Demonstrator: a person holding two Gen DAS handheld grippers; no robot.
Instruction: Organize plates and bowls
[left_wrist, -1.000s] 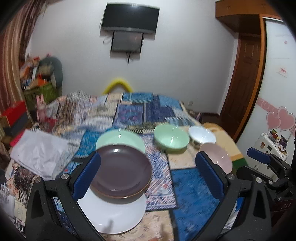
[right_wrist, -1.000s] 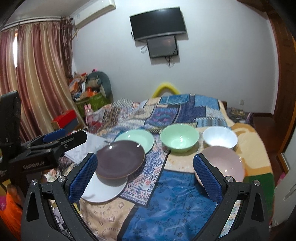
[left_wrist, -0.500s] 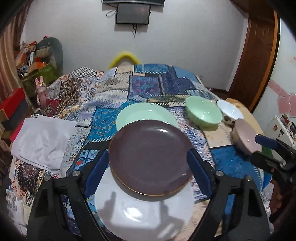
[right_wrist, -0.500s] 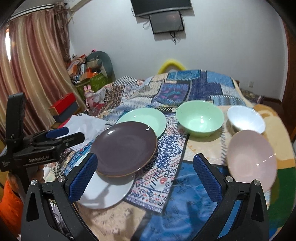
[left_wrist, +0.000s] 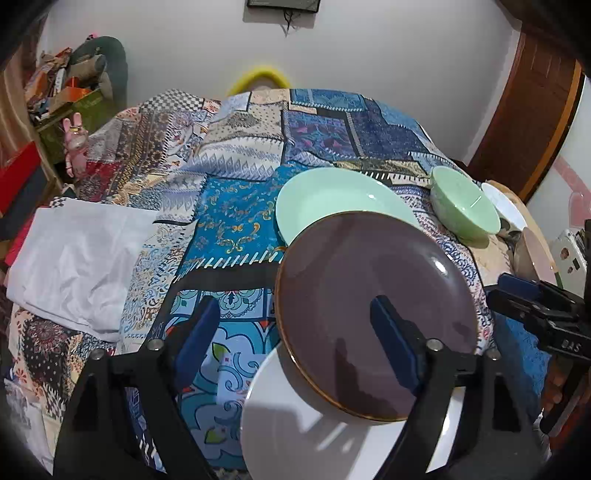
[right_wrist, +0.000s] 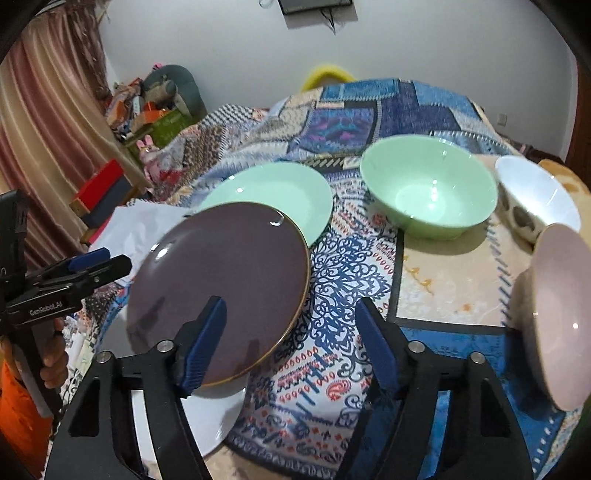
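The left gripper (left_wrist: 291, 328) is seen from its own camera with its jaws part-way in; they have just been closing, and nothing is pressed between the pads. Its right-hand pad lies over the face of the dark brown plate (left_wrist: 373, 310), while its other pad hangs over the patchwork quilt (left_wrist: 236, 229), so the plate's near-left rim lies between the fingers without being gripped. The right gripper (right_wrist: 291, 334) is likewise half-closed and has just been narrowing; its left-hand pad overlaps the near rim of the brown plate, its other pad is over the quilt, and no contact can be confirmed. The brown plate is propped at a tilt on the white plate (left_wrist: 332, 435), with the mint green plate (left_wrist: 332, 195) just behind it. Further right stand the mint green bowl (right_wrist: 428, 188), the white bowl (right_wrist: 535, 192) and the pink bowl (right_wrist: 561, 325), the last one tipped on its side. The step in hand is judged to be the approach to the brown plate from both sides, at the very start of the sorting. The next move probably calls for the rim to be brought squarely between one pair of pads and clamped before any lift, since a thin, glossy, tilted rim could easily slip or slide off the white plate.
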